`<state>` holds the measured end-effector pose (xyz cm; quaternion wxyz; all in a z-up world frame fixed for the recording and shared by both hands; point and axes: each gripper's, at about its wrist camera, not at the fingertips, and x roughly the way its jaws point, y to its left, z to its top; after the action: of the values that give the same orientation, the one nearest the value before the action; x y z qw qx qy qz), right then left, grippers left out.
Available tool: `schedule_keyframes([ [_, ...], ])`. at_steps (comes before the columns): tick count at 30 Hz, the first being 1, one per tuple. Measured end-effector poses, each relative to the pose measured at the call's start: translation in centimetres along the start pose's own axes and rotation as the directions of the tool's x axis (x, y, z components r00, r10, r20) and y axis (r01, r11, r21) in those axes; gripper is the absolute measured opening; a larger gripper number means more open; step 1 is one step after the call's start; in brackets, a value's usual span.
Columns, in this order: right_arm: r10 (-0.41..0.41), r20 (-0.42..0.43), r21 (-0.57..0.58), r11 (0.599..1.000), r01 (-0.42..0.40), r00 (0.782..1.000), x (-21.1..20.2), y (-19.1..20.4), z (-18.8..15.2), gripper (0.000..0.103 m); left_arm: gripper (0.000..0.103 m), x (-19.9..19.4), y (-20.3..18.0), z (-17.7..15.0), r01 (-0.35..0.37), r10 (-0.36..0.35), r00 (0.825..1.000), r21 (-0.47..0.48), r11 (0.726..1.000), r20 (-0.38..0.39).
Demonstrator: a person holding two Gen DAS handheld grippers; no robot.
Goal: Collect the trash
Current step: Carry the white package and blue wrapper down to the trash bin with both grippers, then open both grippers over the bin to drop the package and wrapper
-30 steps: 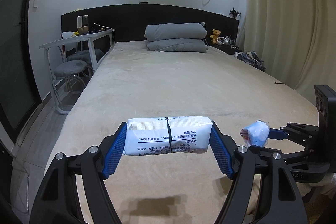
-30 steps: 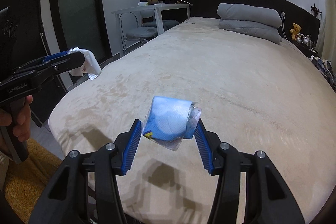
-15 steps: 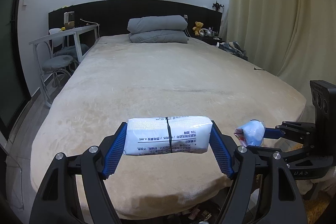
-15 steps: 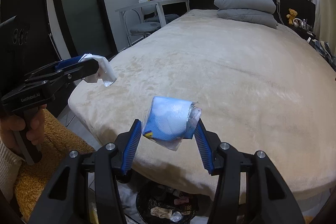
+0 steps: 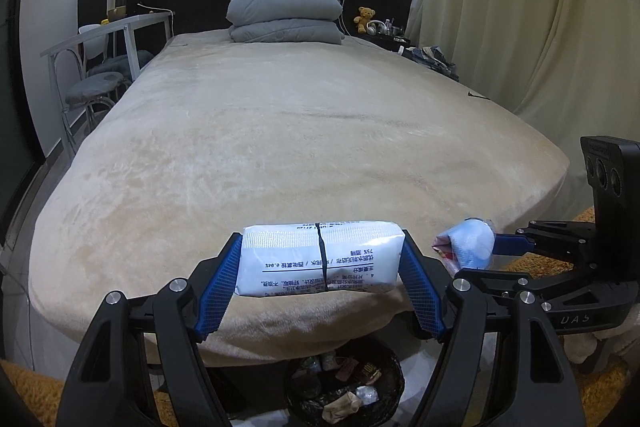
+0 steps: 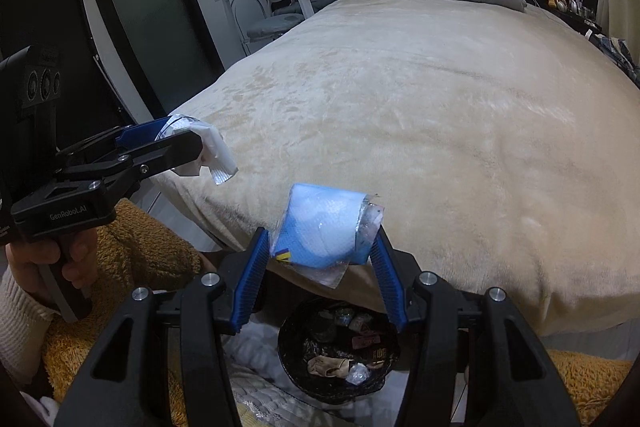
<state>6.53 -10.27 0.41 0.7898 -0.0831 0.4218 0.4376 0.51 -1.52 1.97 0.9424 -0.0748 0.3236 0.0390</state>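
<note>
My left gripper (image 5: 320, 261) is shut on a white wipes packet (image 5: 320, 259) with printed text, held level above the foot edge of the bed. My right gripper (image 6: 320, 243) is shut on a blue-and-clear plastic wrapper (image 6: 324, 227). The wrapper also shows in the left wrist view (image 5: 468, 241), just right of the packet. The packet shows from the right wrist view (image 6: 208, 147) at the left. A black trash bin (image 6: 340, 355) with several pieces of rubbish stands on the floor below both grippers; it also shows in the left wrist view (image 5: 344, 383).
The beige bed (image 5: 300, 131) fills the view ahead, with grey pillows (image 5: 284, 19) at the headboard. A white desk and chairs (image 5: 104, 63) stand left of the bed. Curtains (image 5: 532, 7) hang at the right. An orange fuzzy rug (image 6: 132, 247) lies by the bin.
Both grippers have pulled back from the bed with their loads. The bed's foot edge and the trash bin have come fully into view beneath them.
</note>
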Motion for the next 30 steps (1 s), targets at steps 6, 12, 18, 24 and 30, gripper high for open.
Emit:
schedule_keyframes([
  [6, 0.03, -0.067, 0.061, 0.998, -0.026, 0.997, 0.8, -0.9, -1.3, 0.052, 0.074, 1.6, -1.7, -2.7, 0.015, -0.016, 0.994, -0.009, 1.0, -0.104],
  [12, 0.065, -0.159, 0.169, 0.985, -0.037, 0.985, 2.2, -2.4, -2.4, 0.052, 0.074, 3.3, -1.7, -5.3, 0.025, -0.043, 0.973, -0.084, 0.996, -0.226],
  [18, 0.076, -0.245, 0.242, 0.97, -0.015, 0.967, 3.7, -3.6, -3.4, 0.052, 0.074, 5.6, -0.8, -7.5, 0.024, -0.088, 0.93, -0.18, 0.983, -0.356],
  [24, 0.107, -0.277, 0.31, 0.95, -0.016, 0.955, 4.4, -4.9, -4.0, 0.053, 0.074, 7.3, -0.7, -9.0, 0.044, -0.151, 0.884, -0.243, 0.969, -0.443],
  [30, 0.136, -0.261, 0.344, 0.938, -0.04, 0.956, 4.4, -5.3, -4.0, 0.056, 0.075, 9.3, -1.2, -10.1, 0.078, -0.211, 0.822, -0.263, 0.962, -0.529],
])
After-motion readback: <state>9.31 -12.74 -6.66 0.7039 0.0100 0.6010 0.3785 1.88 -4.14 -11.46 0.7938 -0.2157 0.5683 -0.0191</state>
